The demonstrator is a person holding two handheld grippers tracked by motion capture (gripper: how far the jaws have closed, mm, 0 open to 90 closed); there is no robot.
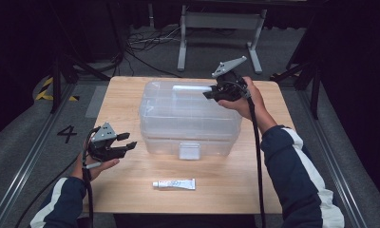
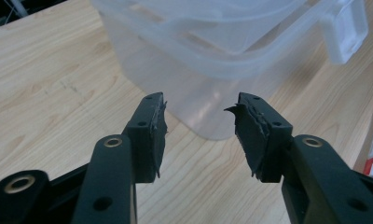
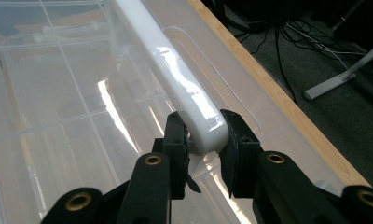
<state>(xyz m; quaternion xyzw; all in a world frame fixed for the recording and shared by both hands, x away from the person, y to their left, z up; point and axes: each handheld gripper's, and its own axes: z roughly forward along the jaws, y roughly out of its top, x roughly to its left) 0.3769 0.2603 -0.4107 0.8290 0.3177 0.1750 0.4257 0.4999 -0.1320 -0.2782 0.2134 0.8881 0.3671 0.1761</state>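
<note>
Black jaws of the right tool (image 3: 202, 140) are clamped on the white handle (image 3: 175, 79) of a clear plastic box (image 1: 190, 118), gripping the handle's end at the far right of the lid (image 3: 58, 93). In the high view that tool (image 1: 215, 93) sits over the box's far right edge, the person's right hand (image 1: 247, 102) behind it.

The left tool (image 2: 201, 126) hangs with its jaws apart and nothing between them, pointed at the box's near left corner but short of touching it. From above, the left tool (image 1: 126, 142) hovers just left of the box, over bare wood.

The box stands in the middle of the wooden counter (image 1: 131, 190), lid down, its white latch (image 1: 188, 150) facing the near edge. A small white tube (image 1: 174, 184) lies flat on the counter near the person, apart from the box.

The box looks thin-walled, light and somewhat flexible, its smooth sides likely slippery under rubber pads. Nothing shows through its clear walls, so it probably carries little weight. The handle is the stiffest and best place to hold. A grip at one end, as here, may let the box swing or tip if lifted, while the handle's middle would balance it better. The latch is the other sensible point of hold for opening. The tube looks soft, light and easy to pinch across its body.
</note>
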